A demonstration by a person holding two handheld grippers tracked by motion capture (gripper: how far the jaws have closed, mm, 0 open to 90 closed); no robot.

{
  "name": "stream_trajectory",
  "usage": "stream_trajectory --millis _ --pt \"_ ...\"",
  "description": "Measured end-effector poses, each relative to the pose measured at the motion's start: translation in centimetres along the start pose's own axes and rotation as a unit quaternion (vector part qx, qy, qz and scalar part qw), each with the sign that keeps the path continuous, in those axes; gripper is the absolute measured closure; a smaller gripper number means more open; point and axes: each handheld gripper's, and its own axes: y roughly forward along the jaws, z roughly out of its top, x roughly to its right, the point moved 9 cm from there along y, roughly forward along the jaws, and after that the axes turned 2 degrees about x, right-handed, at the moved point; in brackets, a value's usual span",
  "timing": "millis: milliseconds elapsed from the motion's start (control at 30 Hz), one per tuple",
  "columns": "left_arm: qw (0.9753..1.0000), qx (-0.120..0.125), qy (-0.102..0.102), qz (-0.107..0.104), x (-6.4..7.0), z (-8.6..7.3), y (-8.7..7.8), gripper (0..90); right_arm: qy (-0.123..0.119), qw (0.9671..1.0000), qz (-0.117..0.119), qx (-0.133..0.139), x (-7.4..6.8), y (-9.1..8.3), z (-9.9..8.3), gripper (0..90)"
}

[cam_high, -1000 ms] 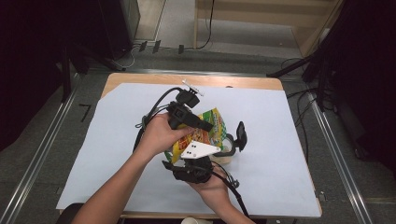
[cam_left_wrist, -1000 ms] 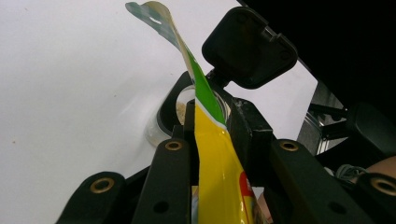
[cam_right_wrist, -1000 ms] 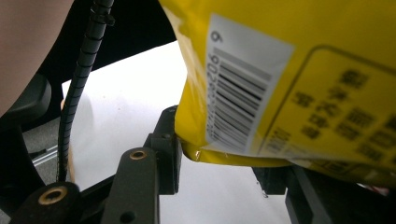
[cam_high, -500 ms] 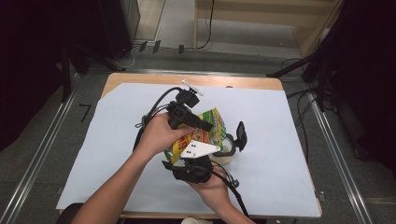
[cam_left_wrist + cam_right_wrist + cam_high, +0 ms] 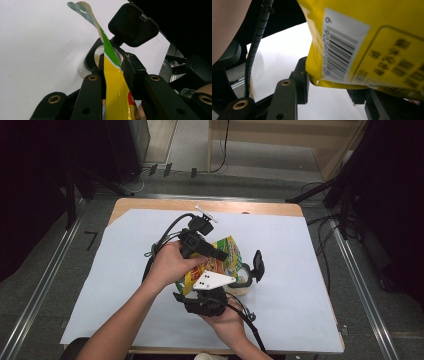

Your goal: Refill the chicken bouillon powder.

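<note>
A wooden table point(image 5: 260, 208) stands mid-room, most of its top under a pale blue sheet point(image 5: 300, 270). Grey floor point(image 5: 45, 270) lies on either side of the table, with a metal rail point(image 5: 357, 295) along its right and another point(image 5: 45, 285) along its left. Beyond the table's far edge, cables point(image 5: 220, 150) trail over lighter flooring between dark equipment

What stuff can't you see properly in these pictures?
- Inside of the jar: left gripper view, the yellow bag covers most of its mouth.
- Jar body: high view, bag and hands hide it.
- Bag's print: right gripper view, cut off by the edges, blurred.
- Right gripper grip: its far jaw sits behind the bag.
</note>
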Motion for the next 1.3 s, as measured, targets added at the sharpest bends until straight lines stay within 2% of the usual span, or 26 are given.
stream_trajectory --millis 667,1300 --pt "1.0000 -0.002 0.002 0.002 0.12 -0.01 0.03 76.6 0.001 1.0000 0.002 0.000 -0.11 -0.03 -0.03 59.6" --pt "0.9998 -0.009 0.016 -0.002 0.82 0.66 0.70 76.0 0.011 0.9998 -0.012 0.009 0.44 -0.48 -0.04 59.9"
